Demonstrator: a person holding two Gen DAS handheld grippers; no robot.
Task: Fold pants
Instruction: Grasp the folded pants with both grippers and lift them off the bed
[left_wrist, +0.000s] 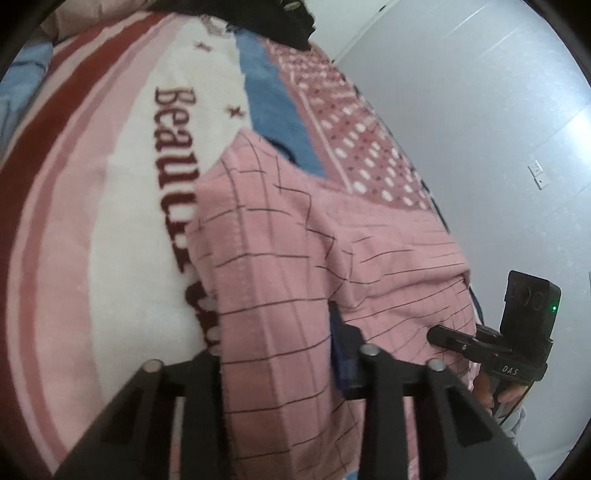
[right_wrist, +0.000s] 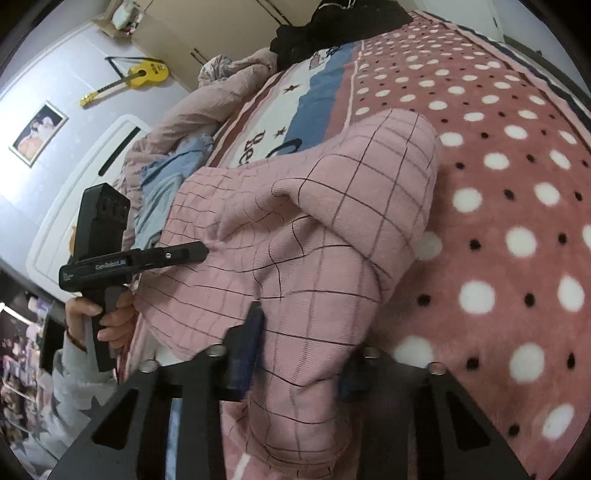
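The pants (left_wrist: 295, 258) are pink with a thin dark grid and lie bunched on the bed blanket (left_wrist: 110, 221). My left gripper (left_wrist: 280, 354) is shut on a fold of the pants, which drapes over its fingers toward the camera. My right gripper (right_wrist: 295, 354) is shut on another part of the pants (right_wrist: 314, 240), with cloth bulging between its blue-padded fingers (right_wrist: 247, 347). Each gripper shows in the other's view: the right one at the lower right of the left wrist view (left_wrist: 436, 334), the left one at the left of the right wrist view (right_wrist: 205, 253).
The blanket has red, pink, white and blue stripes with dark lettering and a dotted pink part (right_wrist: 498, 184). A black garment (right_wrist: 332, 29) and a crumpled quilt (right_wrist: 207, 110) lie at the far end. A wall (left_wrist: 480, 110) runs along the bed. A yellow guitar (right_wrist: 144, 75) hangs beyond.
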